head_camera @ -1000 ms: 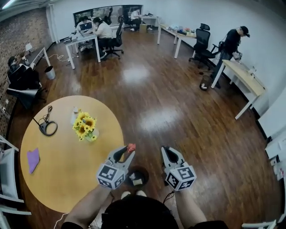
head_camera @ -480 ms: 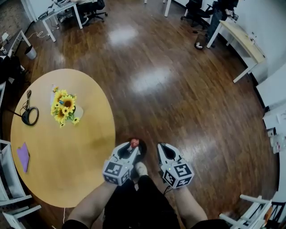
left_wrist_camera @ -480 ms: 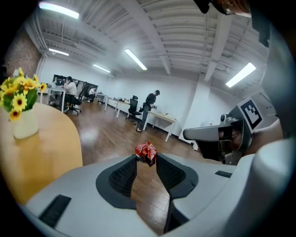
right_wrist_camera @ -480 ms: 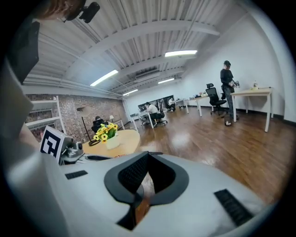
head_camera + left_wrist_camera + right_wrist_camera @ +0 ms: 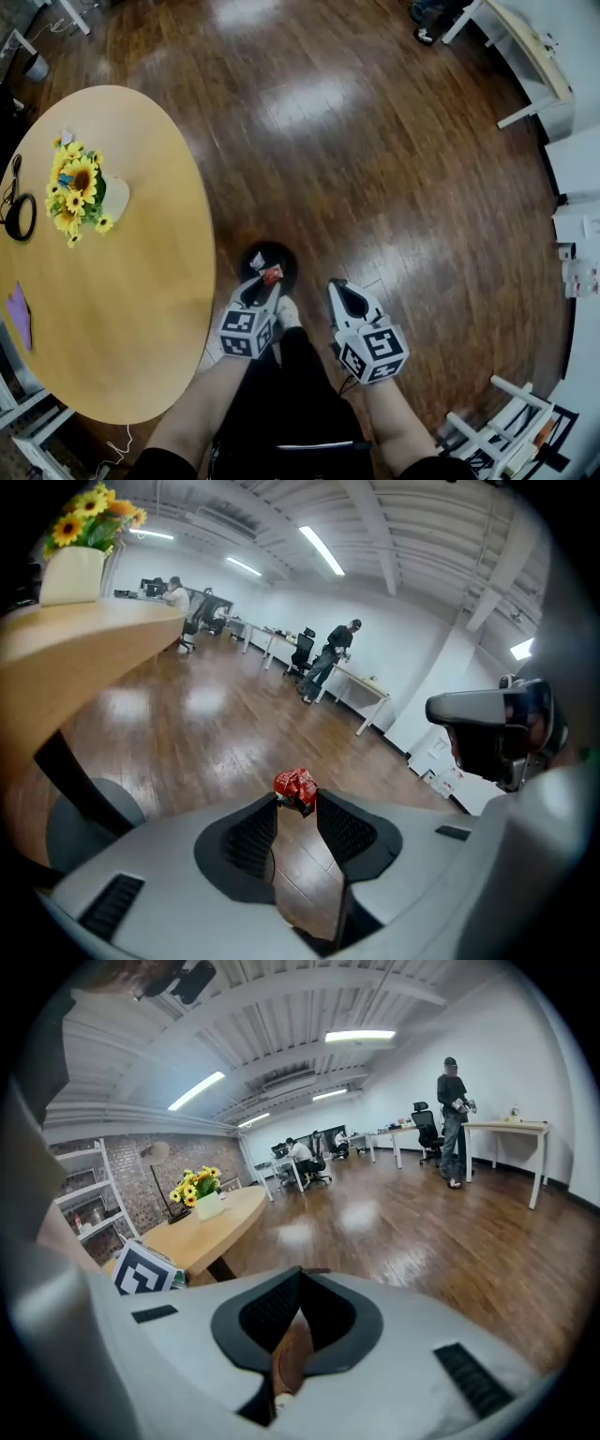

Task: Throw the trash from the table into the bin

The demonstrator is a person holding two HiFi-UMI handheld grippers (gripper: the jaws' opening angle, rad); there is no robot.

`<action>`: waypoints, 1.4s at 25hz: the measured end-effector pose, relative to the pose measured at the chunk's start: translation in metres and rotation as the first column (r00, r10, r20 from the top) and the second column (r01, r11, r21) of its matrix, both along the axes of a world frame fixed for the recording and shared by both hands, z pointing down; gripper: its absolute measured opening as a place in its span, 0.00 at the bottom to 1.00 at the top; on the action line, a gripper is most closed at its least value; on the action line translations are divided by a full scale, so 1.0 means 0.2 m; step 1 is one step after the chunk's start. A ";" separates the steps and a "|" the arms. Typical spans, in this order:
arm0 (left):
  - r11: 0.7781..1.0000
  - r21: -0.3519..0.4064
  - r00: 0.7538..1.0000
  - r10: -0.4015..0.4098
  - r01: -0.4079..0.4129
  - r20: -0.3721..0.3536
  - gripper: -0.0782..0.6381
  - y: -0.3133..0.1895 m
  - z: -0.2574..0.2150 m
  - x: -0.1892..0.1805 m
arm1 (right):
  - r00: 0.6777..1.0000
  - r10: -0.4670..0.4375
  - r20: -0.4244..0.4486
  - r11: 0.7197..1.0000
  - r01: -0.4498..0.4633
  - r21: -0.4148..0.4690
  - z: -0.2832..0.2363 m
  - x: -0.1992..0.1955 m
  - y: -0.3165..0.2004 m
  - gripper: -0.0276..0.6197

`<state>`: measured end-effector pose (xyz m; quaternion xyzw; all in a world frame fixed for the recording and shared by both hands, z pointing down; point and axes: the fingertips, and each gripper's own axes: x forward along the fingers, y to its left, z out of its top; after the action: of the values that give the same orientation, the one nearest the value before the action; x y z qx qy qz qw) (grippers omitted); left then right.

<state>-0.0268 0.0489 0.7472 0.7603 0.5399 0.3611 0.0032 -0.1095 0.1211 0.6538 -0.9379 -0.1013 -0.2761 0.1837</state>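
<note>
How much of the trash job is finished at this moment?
Done: a pale scrap seems to lie in the small black round bin. In hand: the left claw grips a crumpled red wrapper above that bin. The right claw is shut, empty. Left: drop it; a flat purple piece lies on the round wooden table.

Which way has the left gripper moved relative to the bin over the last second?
Yes: the left gripper, clamping red trash, closed in on the bin; its tip showed clear of the rim, now over the opening.

Right gripper (image 5: 299,1277) jaws together, empty — round table (image 5: 225,1222), sunflowers (image 5: 194,1185) left; wood floor (image 5: 441,1232) ahead.
</note>
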 end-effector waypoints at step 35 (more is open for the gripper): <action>0.918 -0.397 0.983 -0.086 0.013 -0.165 0.22 0.01 -1.06 0.31 | 0.975 -0.122 -0.187 0.987 0.100 -0.125 -0.54 0.37 0.04 0.05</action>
<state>0.0353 0.0516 0.5353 0.7869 0.5802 0.1750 0.1168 -0.0355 0.1300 0.5449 -0.9735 -0.0460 -0.1870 0.1229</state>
